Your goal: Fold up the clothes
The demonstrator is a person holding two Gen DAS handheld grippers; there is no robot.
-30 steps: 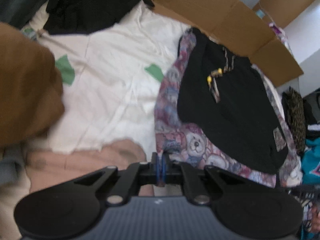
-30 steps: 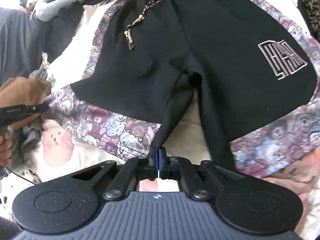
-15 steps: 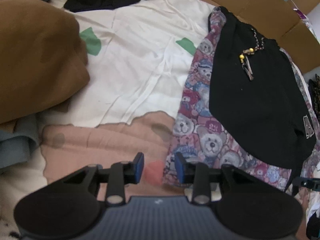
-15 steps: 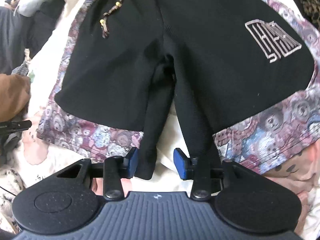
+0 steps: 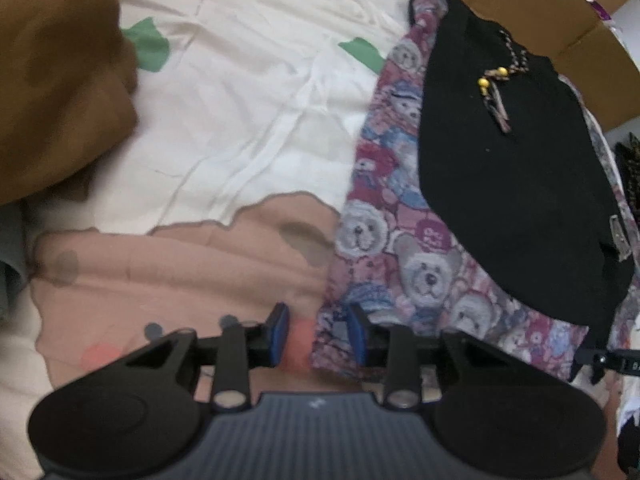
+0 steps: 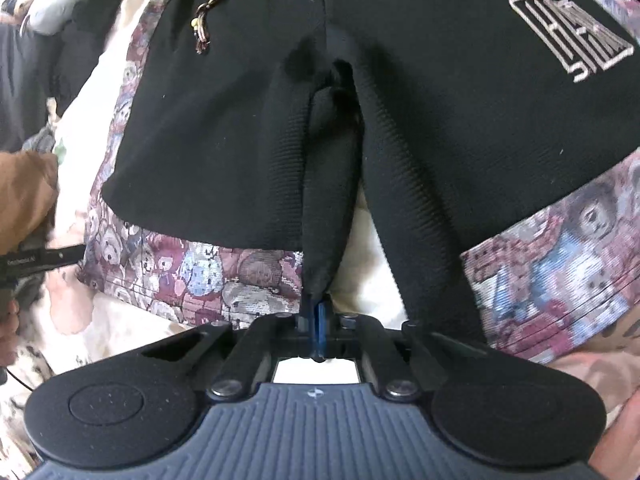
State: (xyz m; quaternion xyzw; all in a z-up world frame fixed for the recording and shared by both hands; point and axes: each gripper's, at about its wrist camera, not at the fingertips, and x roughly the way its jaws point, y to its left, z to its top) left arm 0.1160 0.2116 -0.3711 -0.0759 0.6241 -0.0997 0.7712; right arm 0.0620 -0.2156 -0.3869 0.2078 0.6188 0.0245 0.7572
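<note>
1. The black shorts [image 6: 248, 128] are lying flat on the bear-print cloth [image 5: 416, 264].
2. A black hem fold is being pinched by the fully closed right claw [image 6: 316, 320].
3. The cloth's corner edge is being straddled by the part-open left claw [image 5: 318, 334], not yet pressed; bare pink bedding [image 5: 180, 276] is lying leftward.

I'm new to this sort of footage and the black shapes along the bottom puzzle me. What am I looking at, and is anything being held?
There is no robot here: a person holds a two-finger gripper in each hand, and each carries a wide-angle camera looking along its fingers. The black shapes are the grippers' own bodies.

The left camera shows the left gripper open, the corner of the teddy-bear patterned cloth between its blue pads.

The right camera shows the right gripper, just closed, pinching a black strip hanging from the black shorts with a grey logo.

The shorts lie on the bear cloth, over cream bedding. A brown garment is bunched at the left.
</note>
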